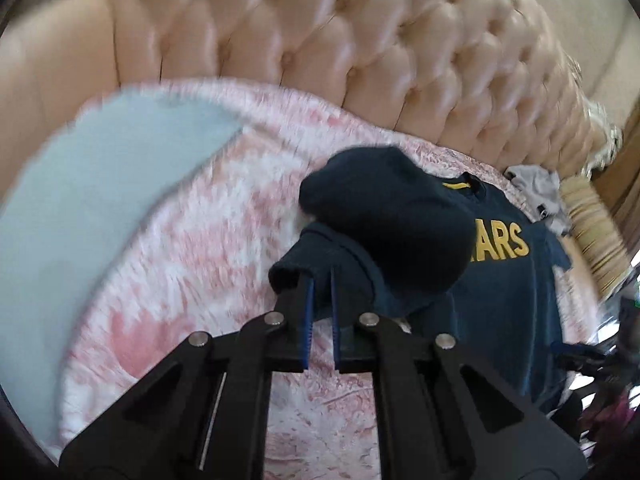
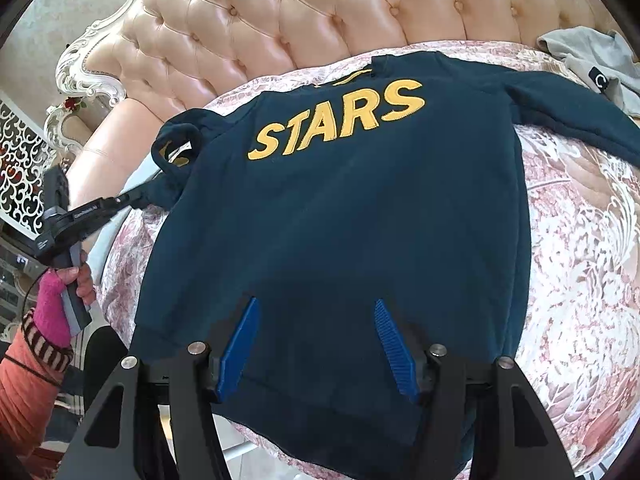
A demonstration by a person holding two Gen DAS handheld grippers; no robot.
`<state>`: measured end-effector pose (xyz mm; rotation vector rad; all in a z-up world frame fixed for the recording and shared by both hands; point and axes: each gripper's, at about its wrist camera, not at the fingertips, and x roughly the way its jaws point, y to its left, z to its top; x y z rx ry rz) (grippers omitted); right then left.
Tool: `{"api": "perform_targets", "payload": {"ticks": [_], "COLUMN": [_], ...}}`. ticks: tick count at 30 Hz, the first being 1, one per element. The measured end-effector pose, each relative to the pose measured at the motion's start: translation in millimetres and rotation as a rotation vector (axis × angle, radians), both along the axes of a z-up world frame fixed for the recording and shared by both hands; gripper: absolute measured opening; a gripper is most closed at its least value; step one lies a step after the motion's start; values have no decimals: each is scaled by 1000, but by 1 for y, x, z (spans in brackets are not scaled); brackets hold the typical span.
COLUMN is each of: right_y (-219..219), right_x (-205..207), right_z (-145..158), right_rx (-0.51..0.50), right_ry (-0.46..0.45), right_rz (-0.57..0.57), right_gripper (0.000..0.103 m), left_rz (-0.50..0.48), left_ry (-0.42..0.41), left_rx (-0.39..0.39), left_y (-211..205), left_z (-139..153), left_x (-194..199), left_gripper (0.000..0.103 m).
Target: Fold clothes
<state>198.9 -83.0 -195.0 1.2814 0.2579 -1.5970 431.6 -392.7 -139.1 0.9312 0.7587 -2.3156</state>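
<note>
A navy sweatshirt [image 2: 340, 208] with yellow "STARS" lettering lies face up on a pink patterned blanket [image 2: 580, 260]. My left gripper [image 1: 320, 274] is shut on the cuff of its left sleeve [image 1: 380, 220], which is lifted and bunched over the chest, hiding the start of the lettering. In the right wrist view the left gripper [image 2: 132, 200] pinches that sleeve [image 2: 176, 148] at the garment's left edge. My right gripper [image 2: 316, 302] hovers open over the lower body of the sweatshirt, with nothing between its blue pads [image 2: 240, 344]. The other sleeve [image 2: 580, 120] stretches out to the right.
A tufted peach headboard [image 2: 300, 20] rises behind the blanket. A grey garment [image 2: 592, 64] lies at the back right. A light blue cloth [image 1: 80, 200] covers the left side. A person's hand in a pink fingerless glove [image 2: 52, 312] holds the left gripper's handle.
</note>
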Motion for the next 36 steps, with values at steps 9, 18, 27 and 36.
{"api": "perform_targets", "payload": {"ticks": [9,18,27,36], "right_y": [5,11,10,5], "right_x": [1,-5,-9,-13], "right_z": [4,1,-9,-2], "right_rx": [-10,-9,26,47], "right_ry": [15,8,1,-10], "right_rz": [-1,-20,-23,-25], "right_gripper": [66,67,68,68], "left_rz": [36,155,250,345], "left_ry": [8,-106,-304,-379], "left_rx": [-224,-355,-309,-71], "left_y": [-18,-69,-122,-141], "left_z": [78,103,50,-27], "left_x": [9,48,65,91], "left_gripper": [9,9,9,11]}}
